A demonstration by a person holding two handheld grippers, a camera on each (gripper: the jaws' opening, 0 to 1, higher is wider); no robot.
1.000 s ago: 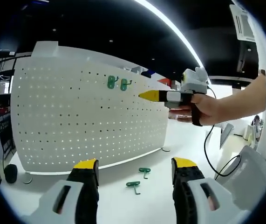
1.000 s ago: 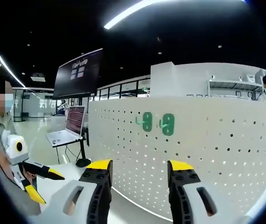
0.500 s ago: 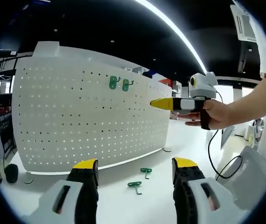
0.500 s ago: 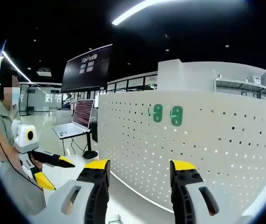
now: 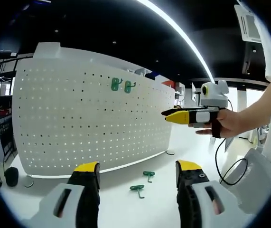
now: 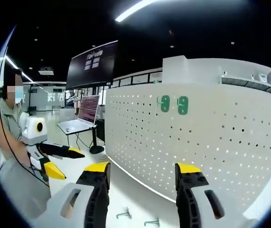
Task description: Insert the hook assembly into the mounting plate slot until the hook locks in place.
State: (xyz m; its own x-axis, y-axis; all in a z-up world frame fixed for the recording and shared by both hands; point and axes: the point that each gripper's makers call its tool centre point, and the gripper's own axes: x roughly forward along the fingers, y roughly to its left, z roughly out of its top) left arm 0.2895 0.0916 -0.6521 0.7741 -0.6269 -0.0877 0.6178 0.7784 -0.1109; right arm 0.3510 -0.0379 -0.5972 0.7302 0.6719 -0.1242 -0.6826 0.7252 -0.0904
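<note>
The white perforated mounting plate stands upright on the white table, with two green hooks seated side by side near its top. Two loose green hooks lie on the table in front of it. My left gripper is open and low, pointing at the plate with nothing between its jaws. My right gripper, held by a hand, hovers right of the plate, well away from it. In the right gripper view the right gripper is open and empty, facing the plate and its mounted hooks. The left gripper sits at the left.
A laptop on a stand and a large dark wall screen stand left of the plate. The person holding the grippers is at the far left. Two small hooks lie on the table below my right jaws.
The right gripper has drawn back from the plate, moving right and lower in the left gripper view; its own view now shows the plate from farther off. The left gripper has stayed still.
</note>
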